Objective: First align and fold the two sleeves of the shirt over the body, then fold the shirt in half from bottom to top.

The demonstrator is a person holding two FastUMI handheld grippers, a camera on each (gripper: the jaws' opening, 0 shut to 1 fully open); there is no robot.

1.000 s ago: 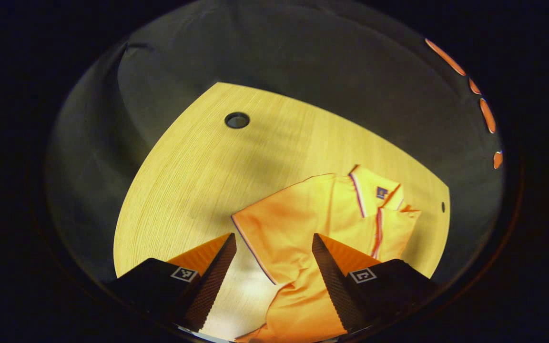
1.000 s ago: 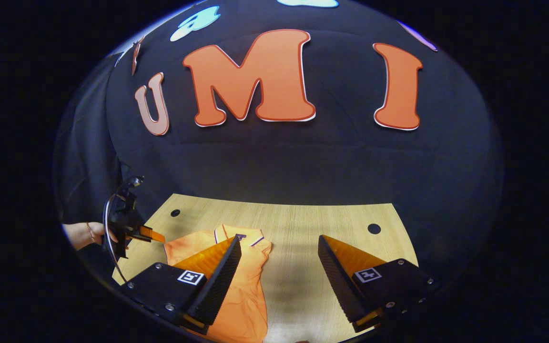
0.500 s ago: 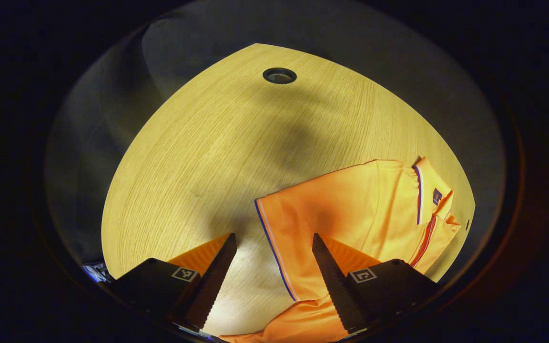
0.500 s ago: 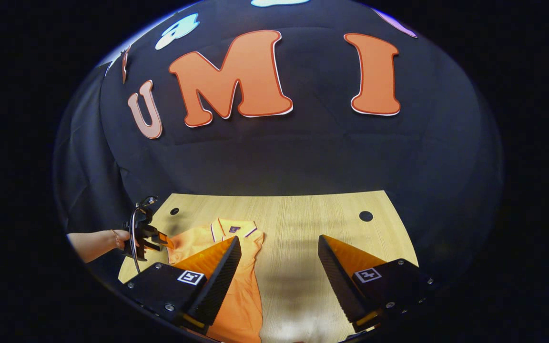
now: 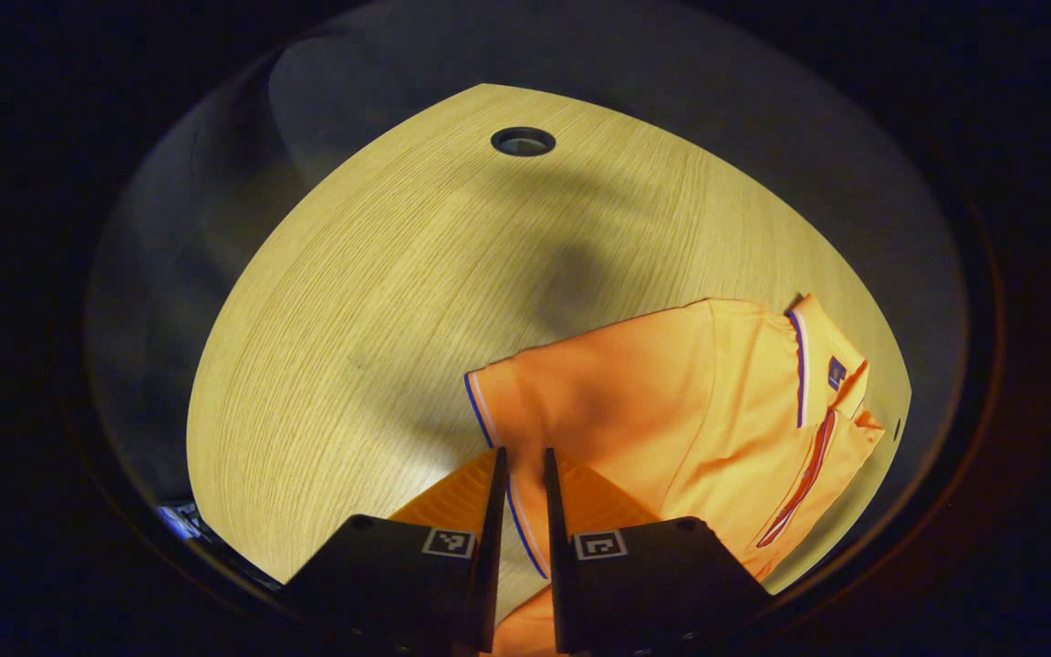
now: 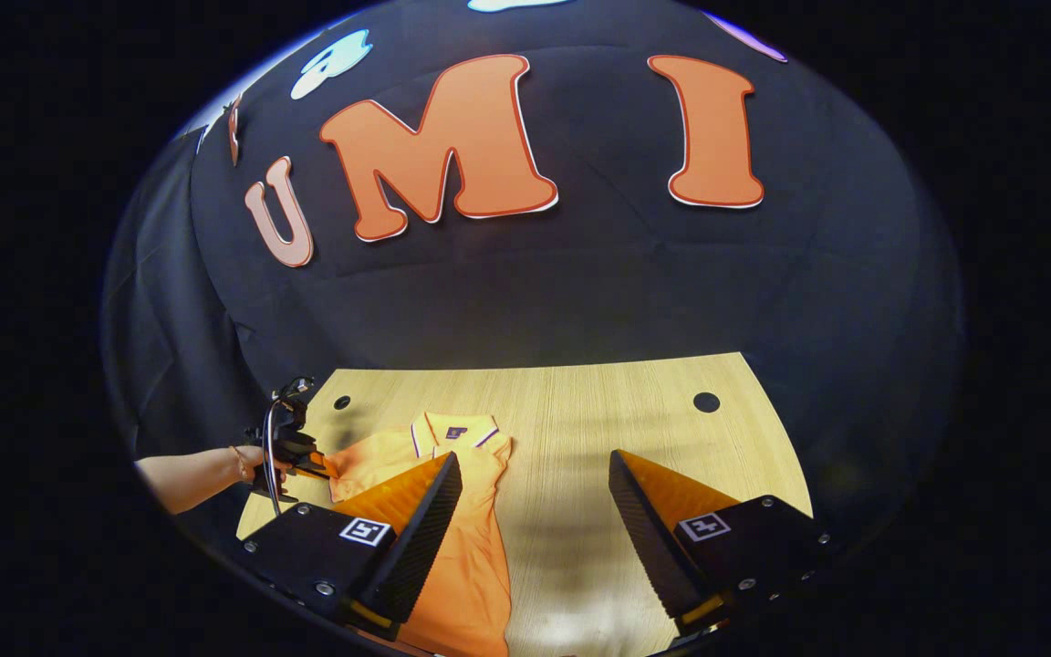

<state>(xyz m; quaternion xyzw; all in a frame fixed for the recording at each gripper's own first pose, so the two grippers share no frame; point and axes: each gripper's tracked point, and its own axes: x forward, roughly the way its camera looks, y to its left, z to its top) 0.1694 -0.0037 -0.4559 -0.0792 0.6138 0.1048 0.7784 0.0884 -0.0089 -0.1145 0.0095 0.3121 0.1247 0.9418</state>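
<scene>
An orange polo shirt (image 5: 699, 392) with a striped collar lies on the wooden table (image 5: 370, 301). Its near sleeve (image 5: 535, 401) points toward me, and the sleeve's trimmed hem runs down between my fingers. My left gripper (image 5: 521, 467) is shut on that hem at the sleeve's outer edge. In the right gripper view the shirt (image 6: 466, 557) stretches from the collar at the back toward the front, its right side folded in. My right gripper (image 6: 535, 474) hangs open above the table, just right of the shirt, holding nothing. The left gripper (image 6: 314, 465) shows there at the shirt's left sleeve.
A person's hand (image 6: 202, 474) holds the left gripper at the table's left edge. Round cable holes (image 5: 523, 140) (image 6: 706, 401) sit near the table's far corners. Bare wood (image 6: 598, 429) lies right of the shirt. Black cloth wall (image 6: 525, 301) stands behind.
My left gripper's fingers have come together on the sleeve hem; they stood wide apart half a second ago. The right gripper has stayed open and barely shifted.
</scene>
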